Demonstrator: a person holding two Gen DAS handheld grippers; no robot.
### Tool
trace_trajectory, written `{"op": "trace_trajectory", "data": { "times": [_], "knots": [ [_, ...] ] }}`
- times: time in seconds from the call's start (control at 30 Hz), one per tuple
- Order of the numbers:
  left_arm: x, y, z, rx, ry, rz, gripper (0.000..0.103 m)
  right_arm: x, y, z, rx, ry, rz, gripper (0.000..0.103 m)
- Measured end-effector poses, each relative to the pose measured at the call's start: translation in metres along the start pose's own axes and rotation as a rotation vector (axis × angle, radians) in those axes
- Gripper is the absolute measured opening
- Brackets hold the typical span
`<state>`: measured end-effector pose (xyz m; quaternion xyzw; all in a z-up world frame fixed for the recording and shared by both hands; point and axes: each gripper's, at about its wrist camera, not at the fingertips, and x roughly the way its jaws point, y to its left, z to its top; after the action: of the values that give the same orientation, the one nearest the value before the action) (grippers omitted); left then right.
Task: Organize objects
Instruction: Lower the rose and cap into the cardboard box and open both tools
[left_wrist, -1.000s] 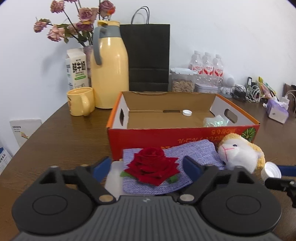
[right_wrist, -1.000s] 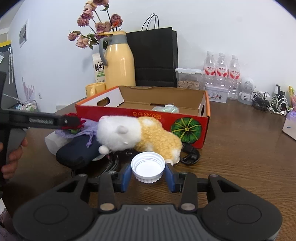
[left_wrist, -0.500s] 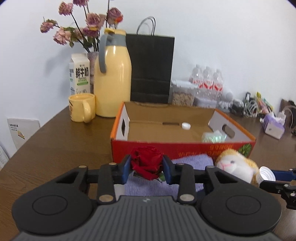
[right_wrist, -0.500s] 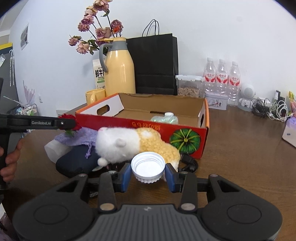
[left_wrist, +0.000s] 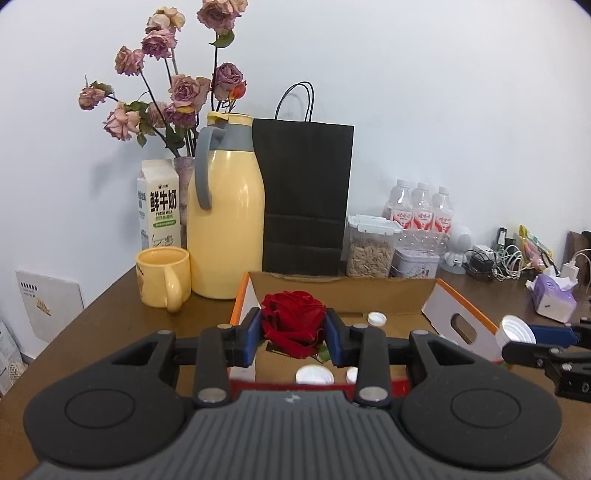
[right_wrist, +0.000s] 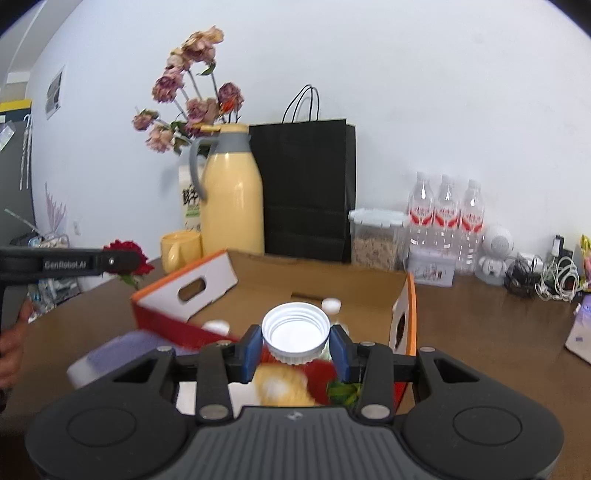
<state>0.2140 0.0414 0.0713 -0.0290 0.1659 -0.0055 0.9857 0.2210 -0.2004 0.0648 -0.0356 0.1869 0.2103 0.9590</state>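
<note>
Left wrist view: left claw (left_wrist: 293, 334) clenched on red rose (left_wrist: 291, 325) above cardboard box (left_wrist: 436, 291); right claw (right_wrist: 295, 345) gripped white cap (right_wrist: 295, 332) (open side up) over the box's near wall.

The rose (left_wrist: 291, 321) is deep red, its leaf green. The cap (right_wrist: 295, 332) is white, ribbed around the rim. The box (right_wrist: 221, 273) is orange-red outside, plain brown cardboard inside, with white flaps. The flask (left_wrist: 225, 236) is pale yellow with a grey handle and collar — the mug (left_wrist: 162, 277) matches that yellow. The paper bag (left_wrist: 306, 195) is black. The bench (left_wrist: 110, 317) is dark brown wood grain. The dried flowers (left_wrist: 173, 96) are dusty pink.
</note>
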Motion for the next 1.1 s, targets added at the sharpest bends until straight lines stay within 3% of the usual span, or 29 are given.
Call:
{"op": "trace_trajectory", "data": {
  "times": [0.33,0.63,0.77,0.8,0.83,0.87,0.9,0.93,1.1],
  "knots": [
    [0.066,-0.02,0.016,-0.022,0.018,0.029,0.037,0.084,-0.021,0.023,0.084,-0.006,-0.061,0.038],
    [0.099,-0.022,0.0,-0.028,0.09,0.046,0.037,0.116,-0.026,0.003,0.11,0.074,-0.054,0.038],
    [0.095,-0.022,-0.001,-0.024,0.074,0.06,0.044,0.114,-0.021,-0.001,0.102,0.082,-0.05,0.039],
    [0.094,-0.023,-0.001,-0.02,0.068,0.067,0.053,0.112,-0.02,-0.001,0.104,0.074,-0.051,0.039],
    [0.092,-0.024,-0.001,-0.016,0.062,0.072,0.06,0.11,-0.02,-0.001,0.106,0.069,-0.051,0.049],
    [0.091,-0.024,0.0,-0.015,0.053,0.079,0.084,0.109,-0.02,0.0,0.108,0.067,-0.054,0.068],
    [0.088,-0.025,0.0,-0.016,0.036,0.088,0.103,0.106,-0.019,0.0,0.108,0.057,-0.056,0.078],
    [0.085,-0.025,0.0,-0.016,0.011,0.091,0.103,0.104,-0.018,0.0,0.105,0.048,-0.055,0.091],
    [0.072,-0.025,0.0,-0.029,-0.061,0.083,0.103,0.1,-0.014,0.001,0.09,0.041,-0.063,0.103]
  ]
}}
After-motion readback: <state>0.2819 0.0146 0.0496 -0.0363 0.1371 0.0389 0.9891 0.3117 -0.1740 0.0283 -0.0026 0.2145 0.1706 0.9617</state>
